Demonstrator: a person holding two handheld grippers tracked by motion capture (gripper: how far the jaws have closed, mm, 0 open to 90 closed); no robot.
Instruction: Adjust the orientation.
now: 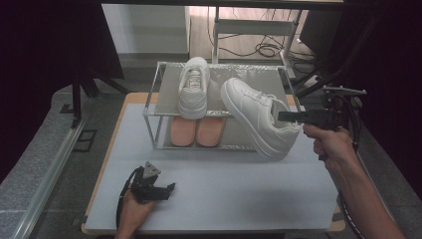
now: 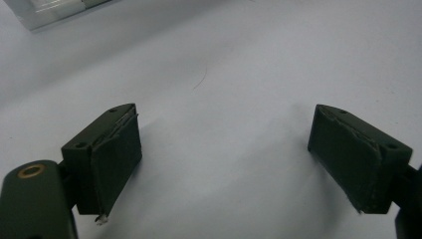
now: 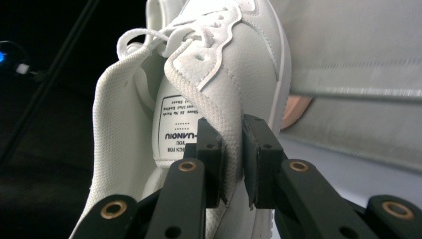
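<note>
A white sneaker [image 1: 254, 115] hangs tilted in the air in front of the shoe rack's right half, toe pointing up and back. My right gripper [image 1: 287, 116] is shut on the side wall of its opening; in the right gripper view the two pads pinch the padded collar [image 3: 233, 149] beside the tongue label. A second white sneaker [image 1: 193, 87] stands on the rack's top shelf [image 1: 169, 82], toe toward me. My left gripper [image 1: 169, 188] rests low on the grey mat near the front edge; in the left gripper view its gripper [image 2: 224, 164] is open over bare mat.
The metal-framed rack [image 1: 152, 127] stands at the back of the mat [image 1: 224, 184], with a pair of pink slippers [image 1: 197, 131] on its lower level. Dark stands and cables sit behind and to the right of the table.
</note>
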